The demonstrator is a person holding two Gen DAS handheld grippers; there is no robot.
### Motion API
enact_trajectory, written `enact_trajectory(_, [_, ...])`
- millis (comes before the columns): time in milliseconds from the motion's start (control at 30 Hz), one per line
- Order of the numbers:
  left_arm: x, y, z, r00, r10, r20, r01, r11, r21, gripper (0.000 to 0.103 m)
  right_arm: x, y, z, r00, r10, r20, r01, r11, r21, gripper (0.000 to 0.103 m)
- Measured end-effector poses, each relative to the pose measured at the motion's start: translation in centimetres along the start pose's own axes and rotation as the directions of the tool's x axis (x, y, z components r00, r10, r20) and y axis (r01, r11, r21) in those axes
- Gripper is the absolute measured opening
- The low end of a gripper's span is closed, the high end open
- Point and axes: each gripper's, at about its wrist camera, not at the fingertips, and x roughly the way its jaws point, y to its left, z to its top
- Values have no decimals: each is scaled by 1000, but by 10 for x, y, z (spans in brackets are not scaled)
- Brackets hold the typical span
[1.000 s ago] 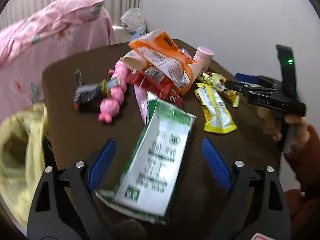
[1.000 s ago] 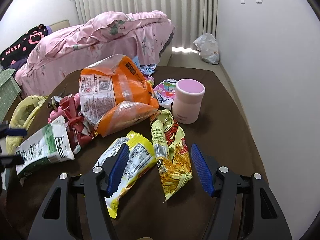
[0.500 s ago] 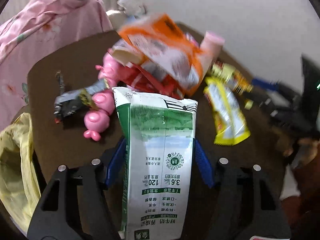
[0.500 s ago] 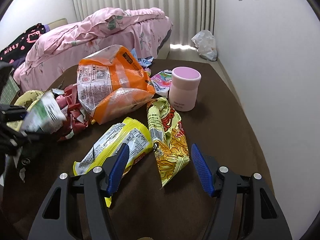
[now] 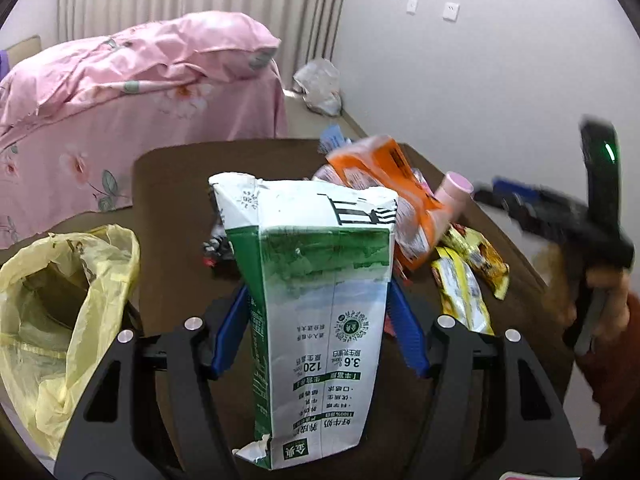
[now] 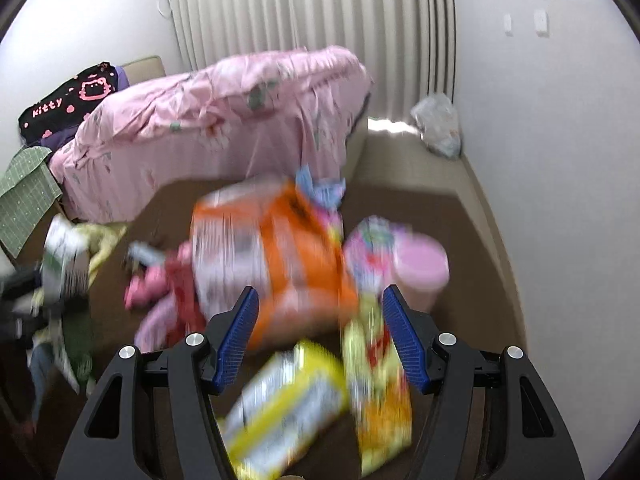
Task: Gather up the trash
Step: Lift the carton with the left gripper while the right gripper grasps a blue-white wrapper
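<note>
1. Milk carton was clamped upright betw. blue pads of left gripper, lifted above brown table
2. Yellow trash bag gaped just left of it
3. Right gripper hung wide, nothing held, over blurred yellow wrappers & orange bag

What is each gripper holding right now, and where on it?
Left gripper clamps the green-and-white milk carton across its sides, around mid-body. Right gripper is open, holding nothing.

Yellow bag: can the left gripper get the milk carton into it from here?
Probably yes. The left gripper is shut on the milk carton, lifted, and the yellow bag gapes open just left with nothing between.
</note>
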Motion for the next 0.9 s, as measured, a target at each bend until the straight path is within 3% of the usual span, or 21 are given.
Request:
enact_trajectory(100, [2,8,0,1000,0,17,1,999,-40,61,39,3,43,1000,8,-8,-8,1000,-29,60])
enact_trajectory(267, [0,28,3,999,-15,31,18,992,-129,60,114,4,104,996,42,-83,-54,988,-147,48])
enact_trajectory(367, [2,37,4,999,-27,37,33,988,-154,60,154,3,119,983,71,-171,-99,982,-159,41])
enact_trajectory(433, [3,40,5,999,-33,40,39,986,-161,60,185,1,121,959,120,-258,-157,979,-130,40])
enact_trajectory(500, [5,44,5,998,-47,39,53,983,-175,60,203,4,117,950,109,-292,-152,980,-130,36])
enact_trajectory(600, [8,46,3,998,-52,37,58,981,-184,60,219,12,111,942,96,-321,-154,975,-161,33])
enact_trajectory(700, [9,45,3,998,-45,39,51,981,-188,60,232,21,102,930,82,-358,-160,968,-195,17])
enact_trajectory(767, [6,44,3,998,-41,47,49,981,-188,60,229,23,99,934,68,-350,-150,966,-212,6])
enact_trajectory(900, [-2,42,3,997,-29,66,41,983,-181,60,188,21,100,955,86,-284,-150,966,-211,3])
